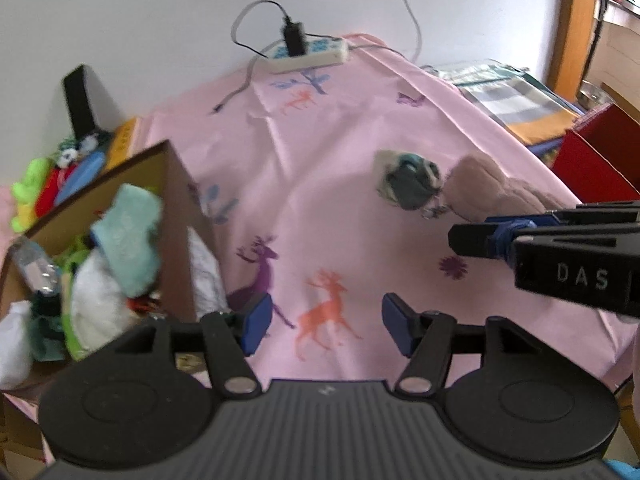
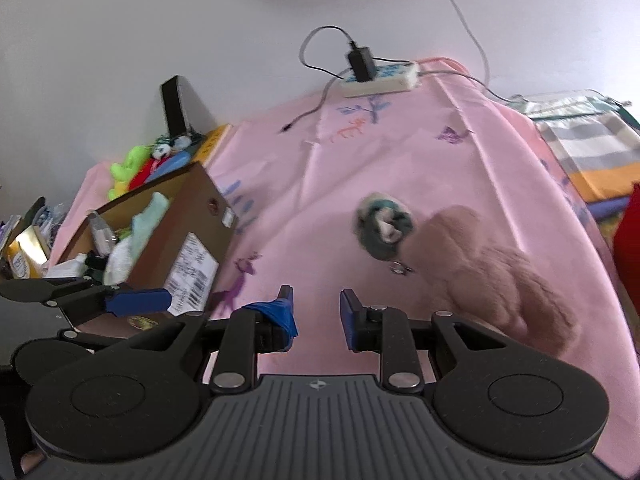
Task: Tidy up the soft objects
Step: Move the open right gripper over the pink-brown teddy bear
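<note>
A green and white plush ball (image 1: 408, 180) (image 2: 382, 226) lies on the pink deer-print cloth (image 1: 320, 184) (image 2: 320, 200), with a brown plush toy (image 1: 484, 188) (image 2: 496, 276) touching its right side. A cardboard box (image 1: 176, 220) (image 2: 180, 216) at the left holds several soft items, among them a mint cloth (image 1: 132, 236). My left gripper (image 1: 326, 322) hovers open over the cloth beside the box, nothing between its fingers. My right gripper (image 2: 316, 312) stands slightly open and empty, short of the ball. It is also in the left wrist view, as the right gripper (image 1: 492, 240) just below the brown toy.
A second box with green and red toys (image 1: 36, 188) (image 2: 132, 168) sits behind the cardboard box. A power strip (image 1: 308, 54) (image 2: 380, 80) with a charger and cables lies at the far edge. A red box (image 1: 592, 152) and folded plaid fabric (image 1: 508, 96) are at the right.
</note>
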